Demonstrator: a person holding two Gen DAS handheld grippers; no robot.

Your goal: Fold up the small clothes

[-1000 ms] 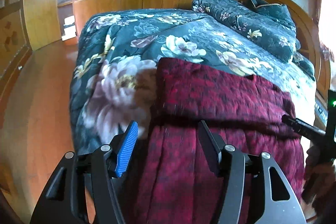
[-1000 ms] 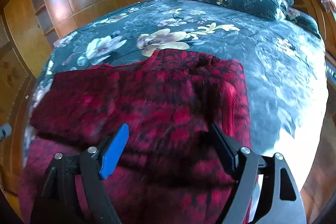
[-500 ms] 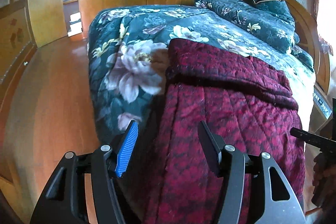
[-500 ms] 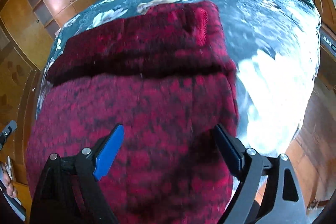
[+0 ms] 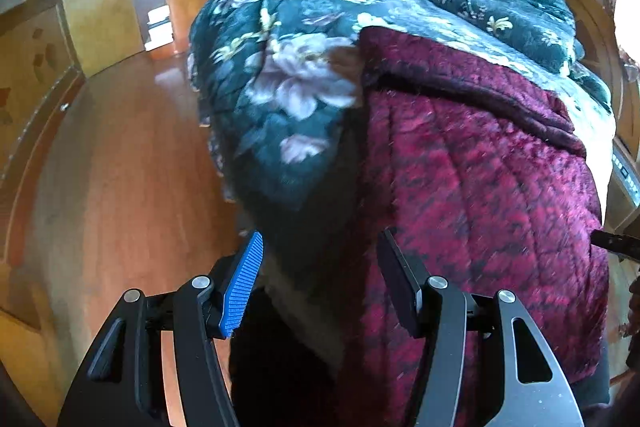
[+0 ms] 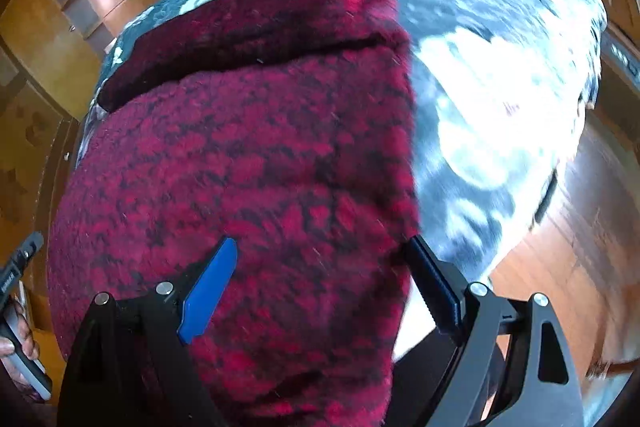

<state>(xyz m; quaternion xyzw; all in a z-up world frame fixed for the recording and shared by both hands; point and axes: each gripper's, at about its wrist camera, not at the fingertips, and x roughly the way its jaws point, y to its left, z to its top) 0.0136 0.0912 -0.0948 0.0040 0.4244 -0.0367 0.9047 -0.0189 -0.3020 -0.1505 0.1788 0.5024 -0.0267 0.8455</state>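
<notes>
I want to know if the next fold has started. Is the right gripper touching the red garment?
Cannot tell. In the right wrist view the right gripper stands open over the red garment, but blur hides whether its fingertips meet the cloth.

Daylight from right, blown-out glare on bedspread (image 6: 488, 99), motion blur, fisheye edges.

Both cameras have drawn back from the bed (image 5: 304, 75) toward its foot. The red quilted garment (image 6: 248, 163) now fills far more of the right wrist view, its hanging front panel reaching to the frame's bottom, where a second ago mostly the folded top showed. In the left wrist view the bed's corner and more wooden floor (image 5: 120, 163) have come into sight. The right gripper (image 6: 320, 279) has spread its jaws slightly wider.
</notes>
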